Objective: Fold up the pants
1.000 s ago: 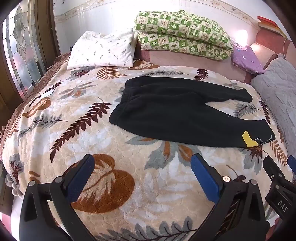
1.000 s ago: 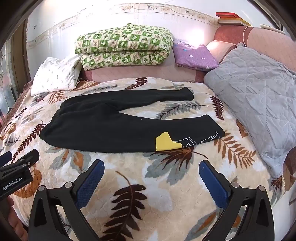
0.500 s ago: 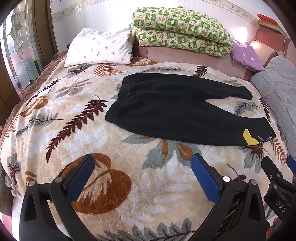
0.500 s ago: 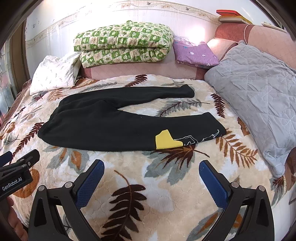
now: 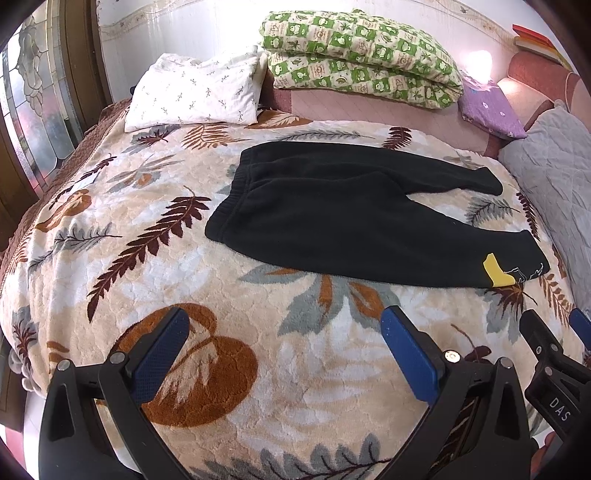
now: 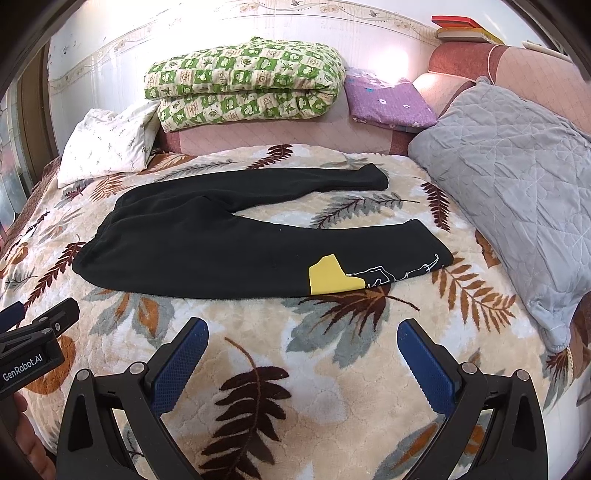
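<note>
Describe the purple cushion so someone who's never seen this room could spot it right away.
Look along the pink headboard ledge behind the bed. The purple cushion lies flat there, between the folded green checked quilt and the grey quilted pillow. It alone is purple with small flowers.

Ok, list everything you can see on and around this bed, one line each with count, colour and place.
pants: one, black with a yellow patch near one cuff, spread flat mid-bed, legs apart.
blanket: one, cream with brown and grey leaves, covering the bed.
quilt: one, green and cream check, folded at the head.
white pillow: one, sprigged, head of bed, left of the quilt.
purple cushion: one, right of the quilt.
grey quilted pillow: one, right edge.
books: a few, red and pale, on the headboard.
left gripper: black with blue pads, open, above blanket.
right gripper: same, open.
</note>
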The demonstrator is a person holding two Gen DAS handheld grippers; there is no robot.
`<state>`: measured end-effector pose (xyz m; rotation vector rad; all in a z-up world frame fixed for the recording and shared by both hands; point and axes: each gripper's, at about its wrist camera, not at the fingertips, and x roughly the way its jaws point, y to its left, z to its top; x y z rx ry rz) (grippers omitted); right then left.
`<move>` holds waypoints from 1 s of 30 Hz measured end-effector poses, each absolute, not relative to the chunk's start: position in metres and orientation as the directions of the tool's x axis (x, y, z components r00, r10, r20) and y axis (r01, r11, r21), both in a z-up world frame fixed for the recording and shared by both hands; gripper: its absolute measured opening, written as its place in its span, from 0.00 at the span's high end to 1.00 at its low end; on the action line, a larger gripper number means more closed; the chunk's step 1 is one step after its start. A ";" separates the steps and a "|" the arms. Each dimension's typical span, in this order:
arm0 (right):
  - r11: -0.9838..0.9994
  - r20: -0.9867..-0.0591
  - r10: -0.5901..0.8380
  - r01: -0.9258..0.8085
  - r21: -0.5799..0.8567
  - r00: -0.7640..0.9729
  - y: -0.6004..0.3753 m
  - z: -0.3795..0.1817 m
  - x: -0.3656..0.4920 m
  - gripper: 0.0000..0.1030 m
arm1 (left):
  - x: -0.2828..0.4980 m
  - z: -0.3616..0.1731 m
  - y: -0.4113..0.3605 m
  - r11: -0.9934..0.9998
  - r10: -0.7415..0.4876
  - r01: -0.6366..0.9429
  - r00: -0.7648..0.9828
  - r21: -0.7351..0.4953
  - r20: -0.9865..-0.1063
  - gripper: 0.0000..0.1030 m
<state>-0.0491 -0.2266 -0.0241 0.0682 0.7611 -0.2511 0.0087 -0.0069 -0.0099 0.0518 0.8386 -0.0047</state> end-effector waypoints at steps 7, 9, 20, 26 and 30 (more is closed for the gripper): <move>0.968 -0.690 -0.200 0.251 -0.028 0.696 -0.226 -0.024 -0.049 0.00 | 0.008 -0.011 -0.008 0.997 0.033 0.025 0.681 0.069 -0.732 0.00; 0.968 -0.690 -0.200 0.250 -0.029 0.695 -0.226 -0.024 -0.049 0.00 | 0.008 -0.012 -0.009 0.998 0.022 0.025 0.702 0.055 -0.712 0.00; 0.968 -0.694 -0.198 0.248 -0.029 0.693 -0.228 -0.025 -0.047 0.00 | 0.007 -0.014 -0.013 0.996 0.034 0.029 0.737 0.082 -0.675 0.00; 0.969 -0.698 -0.197 0.246 -0.031 0.688 -0.228 -0.025 -0.045 0.00 | 0.010 -0.015 -0.015 0.992 0.063 0.033 0.723 0.125 -0.688 0.00; 0.970 -0.702 -0.196 0.242 -0.034 0.685 -0.229 -0.027 -0.039 0.00 | 0.014 -0.015 -0.015 0.987 0.084 0.040 0.697 0.155 -0.712 0.00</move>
